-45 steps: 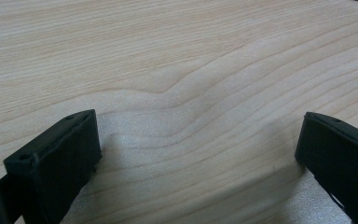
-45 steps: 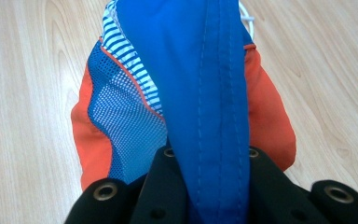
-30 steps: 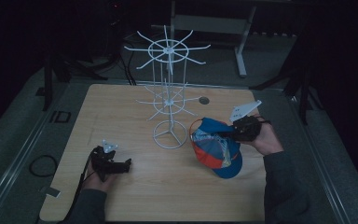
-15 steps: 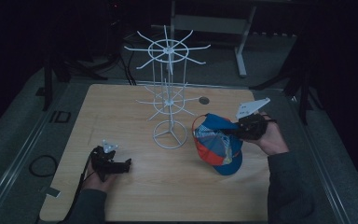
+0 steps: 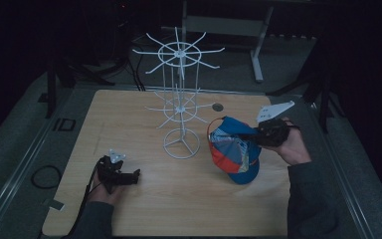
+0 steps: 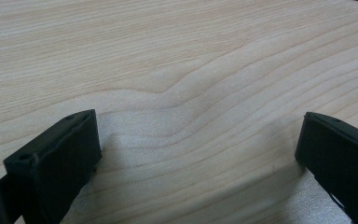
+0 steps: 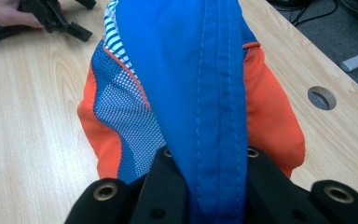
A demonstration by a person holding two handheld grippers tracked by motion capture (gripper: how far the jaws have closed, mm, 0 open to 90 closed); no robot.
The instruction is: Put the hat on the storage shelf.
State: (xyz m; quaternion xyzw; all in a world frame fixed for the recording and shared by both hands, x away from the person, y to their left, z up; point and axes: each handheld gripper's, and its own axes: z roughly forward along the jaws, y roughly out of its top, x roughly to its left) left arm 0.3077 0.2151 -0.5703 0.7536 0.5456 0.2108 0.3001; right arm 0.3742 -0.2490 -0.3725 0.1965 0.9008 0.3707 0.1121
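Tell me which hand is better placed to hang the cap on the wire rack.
Right, probably. The right claw is shut on the cap and holds it beside the wire rack. The left claw is open, holds nothing, and sits low over the table, farther from the rack.

No text, label, brand, number or sign can be read; the cap [image 5: 235, 149] beside the white wire rack [image 5: 180, 99] shows plain blue, orange and striped panels; the desk [image 5: 129, 114] under the rack bears bare wood grain.
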